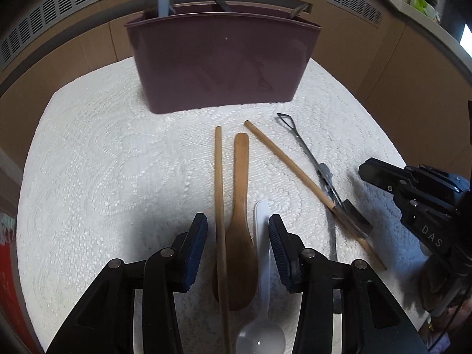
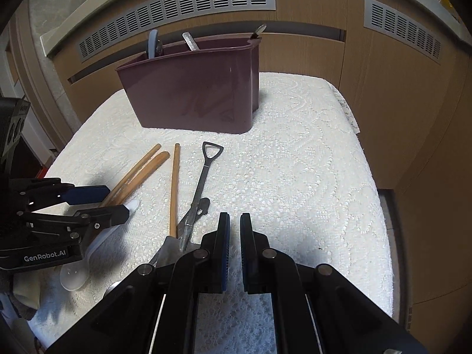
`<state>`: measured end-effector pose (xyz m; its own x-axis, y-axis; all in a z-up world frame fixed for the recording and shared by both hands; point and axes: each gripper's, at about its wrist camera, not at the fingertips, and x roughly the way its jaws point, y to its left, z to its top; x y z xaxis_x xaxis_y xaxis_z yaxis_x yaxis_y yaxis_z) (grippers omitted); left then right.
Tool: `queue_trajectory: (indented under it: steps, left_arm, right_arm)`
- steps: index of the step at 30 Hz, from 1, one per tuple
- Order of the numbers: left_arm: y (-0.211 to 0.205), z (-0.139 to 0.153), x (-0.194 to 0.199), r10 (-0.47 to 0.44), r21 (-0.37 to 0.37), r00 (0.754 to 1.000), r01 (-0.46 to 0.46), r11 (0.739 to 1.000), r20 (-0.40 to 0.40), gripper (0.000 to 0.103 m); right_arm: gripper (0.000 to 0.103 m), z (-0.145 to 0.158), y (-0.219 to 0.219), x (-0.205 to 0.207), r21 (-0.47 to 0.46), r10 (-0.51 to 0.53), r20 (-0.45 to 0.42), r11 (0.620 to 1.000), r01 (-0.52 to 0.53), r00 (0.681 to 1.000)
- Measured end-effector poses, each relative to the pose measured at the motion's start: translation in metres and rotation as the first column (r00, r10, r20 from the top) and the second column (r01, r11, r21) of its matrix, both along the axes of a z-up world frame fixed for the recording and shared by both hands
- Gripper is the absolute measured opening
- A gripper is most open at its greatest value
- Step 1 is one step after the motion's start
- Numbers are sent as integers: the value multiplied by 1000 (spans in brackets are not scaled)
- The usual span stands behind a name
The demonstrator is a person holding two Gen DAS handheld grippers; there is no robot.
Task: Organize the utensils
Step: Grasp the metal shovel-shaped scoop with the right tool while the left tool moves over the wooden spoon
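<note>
A maroon utensil holder (image 1: pixel 221 62) (image 2: pixel 191 94) stands at the back of a white tablecloth (image 1: pixel 103 162) with several utensils inside. In front lie a wooden spoon (image 1: pixel 240 206), two wooden chopsticks (image 1: pixel 219 191) (image 1: pixel 295 171), a white plastic spoon (image 1: pixel 261 265) and a metal shovel-handled spoon (image 1: pixel 309 159) (image 2: pixel 200 185). My left gripper (image 1: pixel 237 230) is open, low over the cloth, its jaws straddling one chopstick, the wooden spoon and the white spoon. My right gripper (image 2: pixel 234 224) is shut and empty, just right of the metal spoon.
Wooden cabinet fronts with grey vent grilles (image 2: pixel 177 11) rise behind the table. The cloth's right edge (image 2: pixel 380 206) drops off to the floor. A red object (image 1: pixel 11 280) sits at the left edge.
</note>
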<state>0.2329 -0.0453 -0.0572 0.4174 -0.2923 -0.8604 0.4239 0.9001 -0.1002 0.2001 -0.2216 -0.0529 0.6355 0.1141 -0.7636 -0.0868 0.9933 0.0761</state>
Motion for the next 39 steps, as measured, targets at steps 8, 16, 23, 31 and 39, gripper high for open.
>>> queue_trajectory:
  steps: [8, 16, 23, 31, 39]
  left_arm:
    - [37, -1, -4, 79, -25, 997, -79, 997, -5, 49]
    - [40, 3, -18, 58, -40, 998, -58, 998, -3, 50]
    - [40, 5, -24, 59, -56, 998, -59, 997, -7, 52]
    - [38, 4, -22, 65, -48, 998, -66, 997, -16, 54]
    - [28, 4, -22, 53, -49, 997, -56, 997, -51, 54]
  right_arm:
    - [8, 2, 9, 15, 16, 25, -41, 1000, -24, 999]
    - [11, -10, 37, 59, 49, 35, -136, 998, -28, 990]
    - [29, -12, 55, 76, 15, 68, -158, 998, -67, 985]
    - [5, -8, 66, 62, -102, 111, -129, 987, -125, 985]
    - [5, 8, 52, 37, -151, 110, -49, 982, -116, 993]
